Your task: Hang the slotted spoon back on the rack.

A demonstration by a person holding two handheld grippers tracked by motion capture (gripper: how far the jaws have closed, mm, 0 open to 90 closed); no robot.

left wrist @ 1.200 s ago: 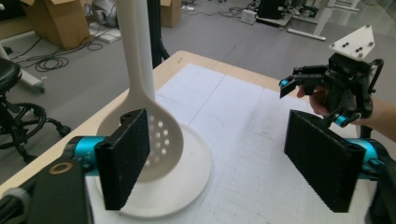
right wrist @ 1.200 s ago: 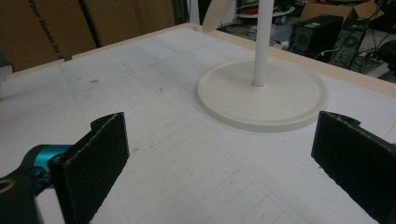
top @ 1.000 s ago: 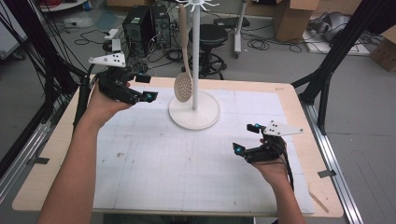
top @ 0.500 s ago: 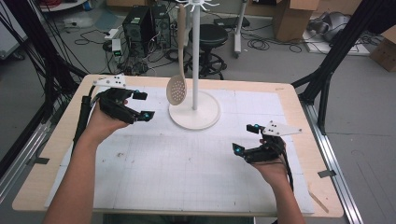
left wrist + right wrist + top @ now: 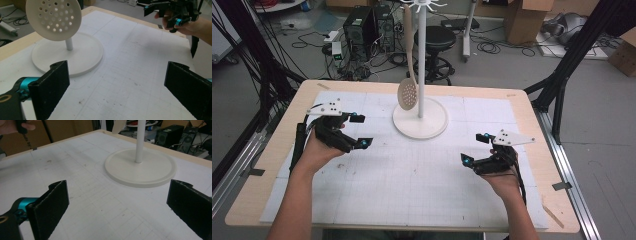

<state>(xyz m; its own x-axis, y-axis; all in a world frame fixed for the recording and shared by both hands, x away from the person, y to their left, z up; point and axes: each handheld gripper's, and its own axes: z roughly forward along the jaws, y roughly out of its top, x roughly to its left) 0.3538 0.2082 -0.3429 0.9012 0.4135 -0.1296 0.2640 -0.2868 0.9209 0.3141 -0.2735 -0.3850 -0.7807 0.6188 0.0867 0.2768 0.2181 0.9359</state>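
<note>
I cannot read any words, numbers or signs here: the brown cardboard box [image 5: 27, 142] behind my table has some dark print on it, but it is too blurry and cut off for me to make out.

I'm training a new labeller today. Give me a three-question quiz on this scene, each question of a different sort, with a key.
1. True or false: the left claw holds the skimmer.
2. Where does the skimmer hang? A) from the stand's top hooks B) from the right claw C) flat on the mat
3. Fill in: both claws are ____ (open or shut).

Key: 1 false; 2 A; 3 open.
</note>
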